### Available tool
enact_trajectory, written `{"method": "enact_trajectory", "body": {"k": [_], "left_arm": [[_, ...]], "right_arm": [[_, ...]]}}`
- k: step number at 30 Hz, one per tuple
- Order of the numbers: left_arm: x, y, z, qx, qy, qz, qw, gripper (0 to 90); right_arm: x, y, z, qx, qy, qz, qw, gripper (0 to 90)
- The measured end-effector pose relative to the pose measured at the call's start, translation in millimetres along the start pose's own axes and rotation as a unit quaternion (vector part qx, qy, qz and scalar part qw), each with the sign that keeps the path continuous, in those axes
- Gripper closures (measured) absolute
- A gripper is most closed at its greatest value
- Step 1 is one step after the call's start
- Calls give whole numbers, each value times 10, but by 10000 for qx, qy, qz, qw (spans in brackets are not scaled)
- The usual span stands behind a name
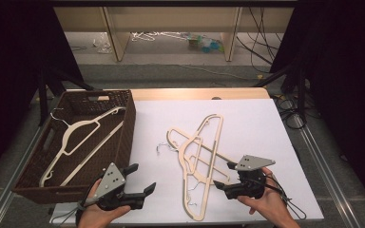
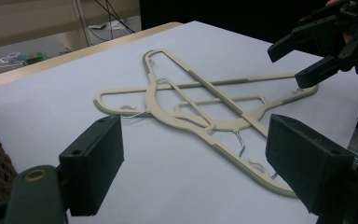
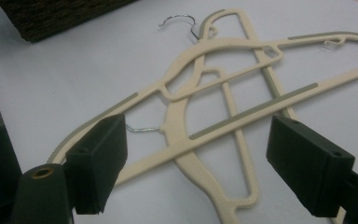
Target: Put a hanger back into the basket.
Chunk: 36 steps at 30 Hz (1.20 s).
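Observation:
Two cream plastic hangers (image 1: 197, 152) with wire hooks lie crossed on the white table cover (image 1: 266, 123). A third cream hanger (image 1: 76, 135) rests inside the brown wicker basket (image 1: 128, 128) at the left. My left gripper (image 1: 143, 176) is held near the front edge, just right of the basket's near corner, open and empty. In the left gripper view its jaws (image 2: 200, 158) stand wide apart short of the hangers (image 2: 200, 119). My right gripper (image 1: 222, 174) stands open at the hangers' near right side. Its jaws (image 3: 196, 158) straddle the crossed hangers (image 3: 214, 74) without touching them.
The right gripper (image 2: 286, 66) appears across the hangers in the left gripper view. The basket's corner (image 3: 51, 18) sits beyond the hangers in the right gripper view. Cables (image 1: 290, 114) hang off the table's right edge. Shelf legs and litter (image 1: 204, 43) lie on the floor behind.

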<state>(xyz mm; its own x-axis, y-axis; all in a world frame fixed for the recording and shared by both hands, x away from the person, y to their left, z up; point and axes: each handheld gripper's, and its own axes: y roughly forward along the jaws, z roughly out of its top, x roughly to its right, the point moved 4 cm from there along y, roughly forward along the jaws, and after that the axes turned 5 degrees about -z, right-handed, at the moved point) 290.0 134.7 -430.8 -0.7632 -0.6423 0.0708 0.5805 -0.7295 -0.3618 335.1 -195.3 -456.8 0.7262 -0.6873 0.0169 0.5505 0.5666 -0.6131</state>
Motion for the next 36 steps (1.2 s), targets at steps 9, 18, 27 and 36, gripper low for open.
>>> {"method": "enact_trajectory", "body": {"k": [9,18,27,36], "left_arm": [[55,-41,-29,140,113,19,9998,188],[115,26,-131,15,94,-60,9999,187],[131,58,-170,-63,105,-102,9999,187],[131,71,-174,-34,106,-164,9998,187]], "right_arm": [[-19,29,-14,-51,-12,-48,10000,214],[-111,96,6,-157,56,-123,9998,208],[-308,365,70,-551,41,-268,9981,216],[-527,748,144,-943,72,-153,9954,231]]}}
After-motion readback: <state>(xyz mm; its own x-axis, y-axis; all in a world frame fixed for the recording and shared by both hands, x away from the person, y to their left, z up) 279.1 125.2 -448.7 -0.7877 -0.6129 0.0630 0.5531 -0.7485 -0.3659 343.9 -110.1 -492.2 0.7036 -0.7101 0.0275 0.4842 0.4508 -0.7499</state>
